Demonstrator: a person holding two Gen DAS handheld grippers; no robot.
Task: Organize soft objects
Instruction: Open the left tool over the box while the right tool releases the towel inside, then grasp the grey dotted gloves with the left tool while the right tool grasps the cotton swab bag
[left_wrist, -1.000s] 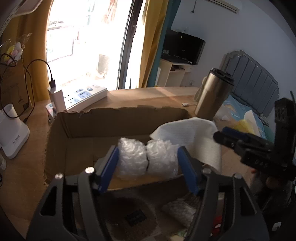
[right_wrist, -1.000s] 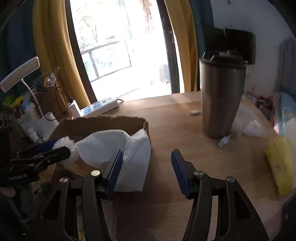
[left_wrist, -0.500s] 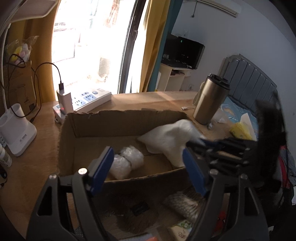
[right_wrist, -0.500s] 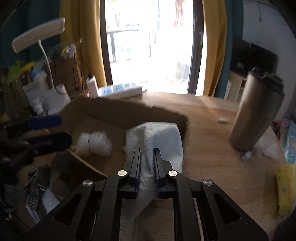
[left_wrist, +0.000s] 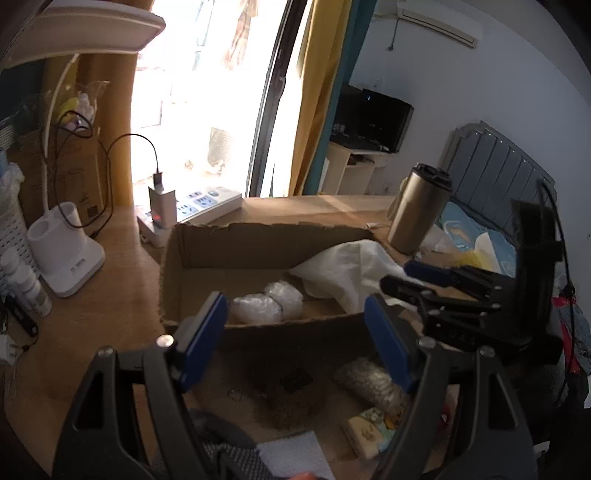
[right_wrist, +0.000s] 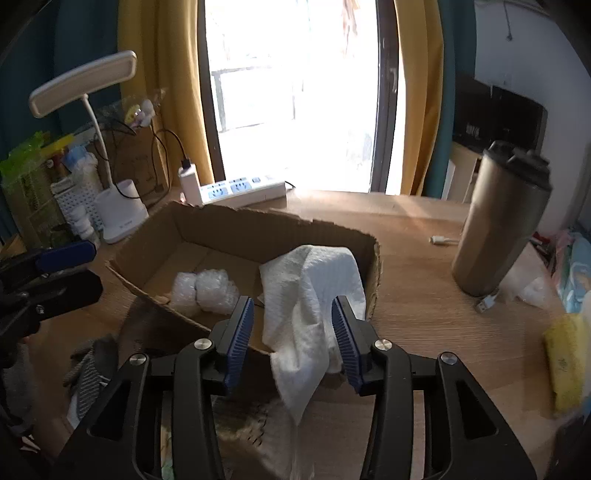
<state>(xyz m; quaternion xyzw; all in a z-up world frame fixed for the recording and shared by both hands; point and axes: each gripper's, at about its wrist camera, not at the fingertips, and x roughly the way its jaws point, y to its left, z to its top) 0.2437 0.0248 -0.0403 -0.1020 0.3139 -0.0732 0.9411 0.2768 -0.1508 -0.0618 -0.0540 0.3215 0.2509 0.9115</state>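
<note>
Since the earlier frames, the bubble-wrap roll (left_wrist: 266, 304) has been let go by the left claw (left_wrist: 295, 341) and now lies on the floor of the cardboard box (left_wrist: 258, 240), with the blue pads drawn back at 6 o'clock of it, spread wide and empty. The right claw (right_wrist: 291, 336) was pinched shut on the white towel (right_wrist: 314, 291) and has just been opening; the cloth hangs between its pads, apparently unpressed, draped over the box's near rim at 5 o'clock of the roll. One soft item is judged stowed; the towel is only half inside above the desk (right_wrist: 424, 332).
</note>
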